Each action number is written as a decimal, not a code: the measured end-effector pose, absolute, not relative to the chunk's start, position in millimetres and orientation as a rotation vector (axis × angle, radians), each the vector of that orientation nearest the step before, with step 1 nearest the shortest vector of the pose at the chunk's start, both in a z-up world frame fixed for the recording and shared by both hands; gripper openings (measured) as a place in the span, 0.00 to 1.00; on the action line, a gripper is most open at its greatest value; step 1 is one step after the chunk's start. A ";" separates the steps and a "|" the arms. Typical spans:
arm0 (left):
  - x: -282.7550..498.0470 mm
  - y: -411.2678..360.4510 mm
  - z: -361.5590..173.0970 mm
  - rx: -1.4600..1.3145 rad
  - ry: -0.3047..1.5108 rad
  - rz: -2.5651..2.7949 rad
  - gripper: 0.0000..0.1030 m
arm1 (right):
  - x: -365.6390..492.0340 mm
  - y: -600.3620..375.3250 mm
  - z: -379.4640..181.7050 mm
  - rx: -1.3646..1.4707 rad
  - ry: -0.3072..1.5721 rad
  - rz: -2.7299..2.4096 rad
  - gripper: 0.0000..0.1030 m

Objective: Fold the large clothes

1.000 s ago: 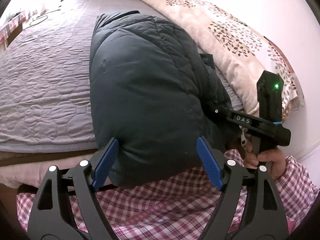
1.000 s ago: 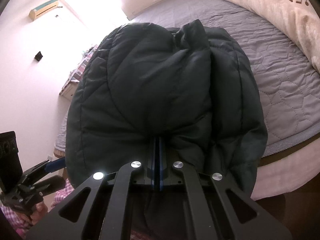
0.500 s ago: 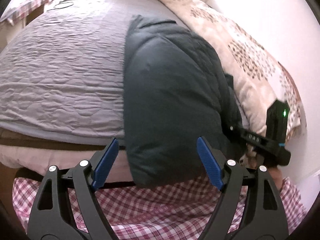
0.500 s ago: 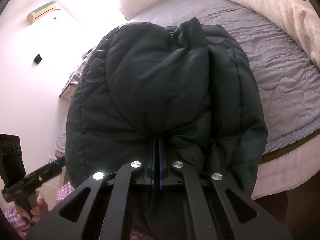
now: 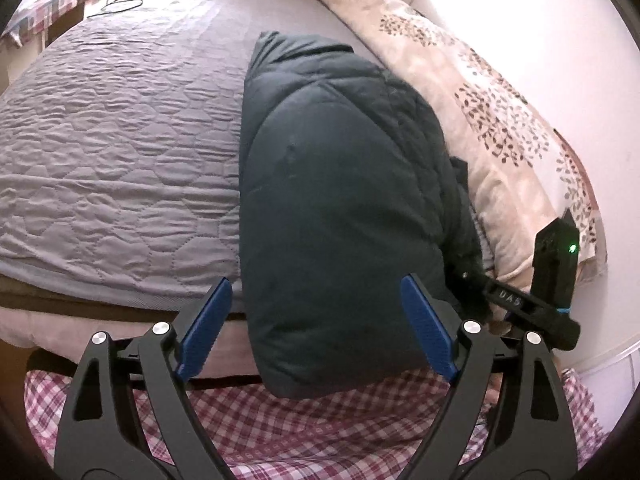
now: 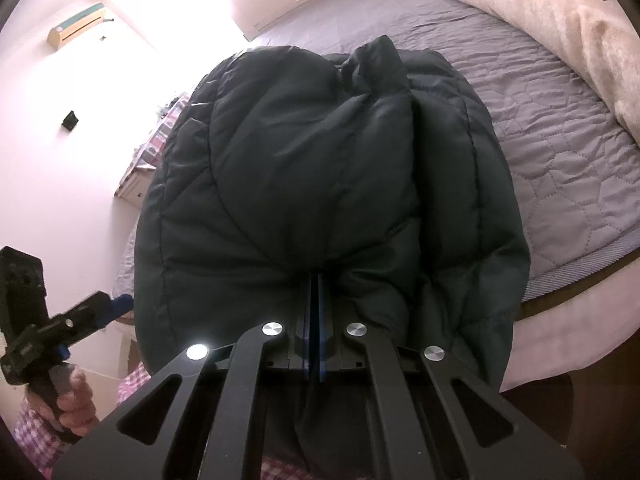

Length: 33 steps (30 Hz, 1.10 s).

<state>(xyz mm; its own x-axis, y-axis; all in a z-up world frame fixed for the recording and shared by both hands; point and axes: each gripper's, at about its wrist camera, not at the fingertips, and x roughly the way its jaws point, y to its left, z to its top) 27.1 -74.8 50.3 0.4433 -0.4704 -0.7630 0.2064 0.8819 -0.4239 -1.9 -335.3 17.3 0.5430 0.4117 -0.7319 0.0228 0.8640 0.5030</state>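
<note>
My right claw [image 6: 316, 300] pinches the dark quilted puffer jacket [image 6: 320, 184], mid-fold; my left claw [image 5: 316, 328], just spreading, empty, must next grab its hem.

A grey quilted bedspread [image 5: 120, 152] with hexagon stitching covers the bed in front of me, wrinkled across its far half. Along its right side lies a cream blanket [image 5: 472, 92] printed with brown leafy trees, bunched against the pale wall. At the far left I see a small table under a patterned cloth [image 5: 60, 4], and a dark cable [image 5: 124, 2] curls on the bedspread just beside it. High on the left wall hangs an air conditioner [image 6: 78, 24], with a small black fitting [image 6: 70, 121] below it. Nearest me is pink checked fabric [image 5: 320, 432].
</note>
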 end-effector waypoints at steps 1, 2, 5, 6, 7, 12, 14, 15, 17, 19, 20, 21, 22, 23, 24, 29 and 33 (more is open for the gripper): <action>27.2 -75.8 48.8 -0.284 1.035 -0.427 0.83 | -1.7 -335.6 17.0 0.494 0.979 0.243 0.00; 26.9 -76.4 48.0 -0.282 1.037 -0.427 0.83 | -1.8 -335.5 17.0 0.494 0.979 0.242 0.00; 27.4 -77.9 43.6 -0.277 1.050 -0.418 0.83 | -1.9 -335.1 17.2 0.486 0.981 0.240 0.00; 27.7 -77.9 42.5 -0.276 1.053 -0.415 0.83 | -2.1 -334.6 18.4 0.480 0.983 0.238 0.00; 27.8 -78.3 41.7 -0.274 1.054 -0.411 0.83 | -2.3 -334.0 19.6 0.475 0.985 0.237 0.01; 27.3 -81.2 40.8 -0.259 1.050 -0.403 0.83 | -6.5 -329.8 27.1 0.461 0.987 0.236 0.09; 26.6 -82.2 40.8 -0.253 1.047 -0.404 0.83 | -8.5 -327.4 29.3 0.451 0.984 0.239 0.18; 26.3 -82.8 40.9 -0.250 1.047 -0.402 0.83 | -9.8 -325.6 31.2 0.444 0.980 0.245 0.21; 25.6 -83.5 41.5 -0.242 1.044 -0.402 0.83 | -12.2 -322.7 34.8 0.425 0.977 0.243 0.27; 24.9 -83.3 41.9 -0.237 1.041 -0.400 0.83 | -14.6 -319.0 39.1 0.399 0.972 0.238 0.31; 24.3 -83.2 42.2 -0.235 1.039 -0.398 0.83 | -16.4 -317.2 41.7 0.388 0.969 0.236 0.34; 24.2 -83.4 42.6 -0.233 1.039 -0.395 0.83 | -17.6 -315.7 43.5 0.381 0.966 0.234 0.35; 23.6 -83.3 43.0 -0.231 1.038 -0.393 0.83 | -19.2 -314.9 45.2 0.375 0.963 0.234 0.38; 23.4 -83.5 43.5 -0.231 1.038 -0.391 0.83 | -21.7 -313.7 47.9 0.366 0.960 0.234 0.40; 22.6 -84.4 44.4 -0.228 1.037 -0.389 0.83 | -23.7 -313.1 49.1 0.361 0.958 0.233 0.41; 19.1 -84.6 47.1 -0.216 1.031 -0.382 0.83 | -37.0 -314.2 60.8 0.332 0.928 0.213 0.47; 17.5 -85.4 47.9 -0.211 1.031 -0.382 0.83 | -50.5 -322.3 70.7 0.321 0.888 0.180 0.48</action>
